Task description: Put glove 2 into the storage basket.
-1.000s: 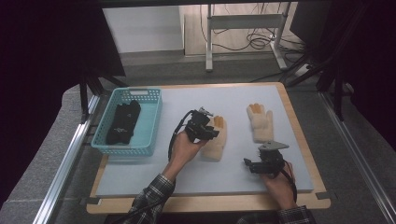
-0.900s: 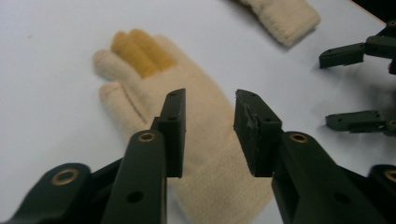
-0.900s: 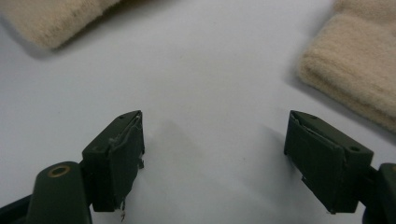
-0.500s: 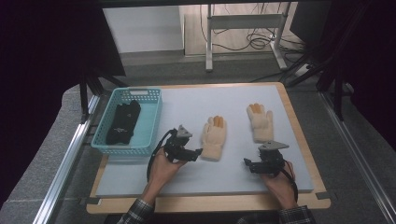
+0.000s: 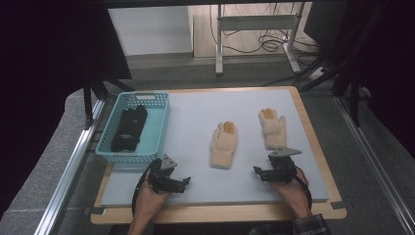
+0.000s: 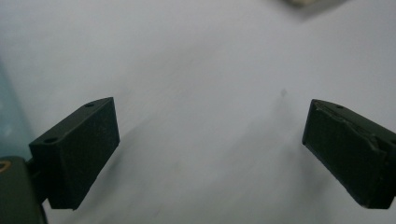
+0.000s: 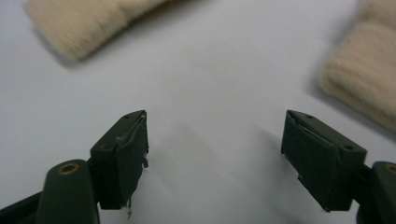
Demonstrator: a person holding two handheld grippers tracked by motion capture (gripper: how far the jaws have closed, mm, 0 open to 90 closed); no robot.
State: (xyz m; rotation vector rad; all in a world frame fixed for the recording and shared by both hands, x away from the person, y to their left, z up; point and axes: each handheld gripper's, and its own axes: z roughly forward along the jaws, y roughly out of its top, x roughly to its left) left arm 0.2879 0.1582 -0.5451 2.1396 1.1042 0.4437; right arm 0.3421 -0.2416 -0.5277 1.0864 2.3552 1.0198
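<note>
A turquoise plastic lattice basket [image 5: 155, 128] is sitting at the table's left, holding dark folded gloves [image 5: 129, 128]. Two cream knitted gloves with orange fingertips, one in the middle [image 5: 224, 145] and one to its right [image 5: 273, 128], are lying flat. The left gripper [image 5: 185, 182] has just been opening, its jaws now spread with nothing between them. The right gripper [image 5: 258, 171] is gaping empty near the right glove's cuff.

Left gripper [image 5: 187, 181] jaws just opening, empty; right gripper [image 5: 256, 171] agape.

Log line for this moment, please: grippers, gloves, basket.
left gripper: open, empty, jaws just opened | right gripper: open, empty | cream gloves: flat on mat | basket: black gloves inside
</note>
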